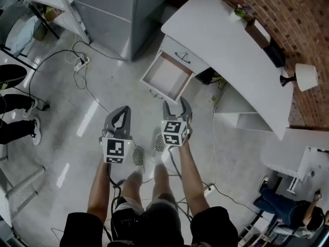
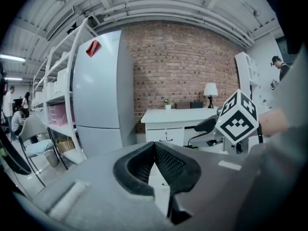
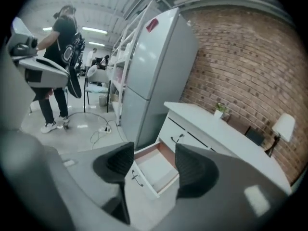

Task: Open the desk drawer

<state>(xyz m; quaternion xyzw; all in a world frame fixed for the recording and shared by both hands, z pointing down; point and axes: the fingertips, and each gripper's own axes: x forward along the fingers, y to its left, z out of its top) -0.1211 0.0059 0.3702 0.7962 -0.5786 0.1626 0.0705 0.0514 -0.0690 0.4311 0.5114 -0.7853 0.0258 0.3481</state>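
Observation:
The white desk (image 1: 221, 45) stands against the brick wall at the upper right of the head view. Its lower drawer (image 1: 167, 77) is pulled out and shows an empty tray; the drawer above (image 1: 180, 54) is closed. Both grippers hang in the air well short of the desk. My left gripper (image 1: 123, 109) has its tips together with nothing in them, and in its own view the pads (image 2: 166, 160) meet at the front. My right gripper (image 1: 175, 104) is open and empty; its view frames the open drawer (image 3: 155, 170) far off between the jaws.
A tall grey refrigerator (image 1: 118, 9) stands left of the desk, with a shelf rack (image 1: 56, 4) beyond it. A power strip and cables (image 1: 79, 63) lie on the floor. A lamp (image 1: 306, 76) and small plant (image 1: 240, 9) sit on the desk. A person (image 3: 60, 37) stands at left.

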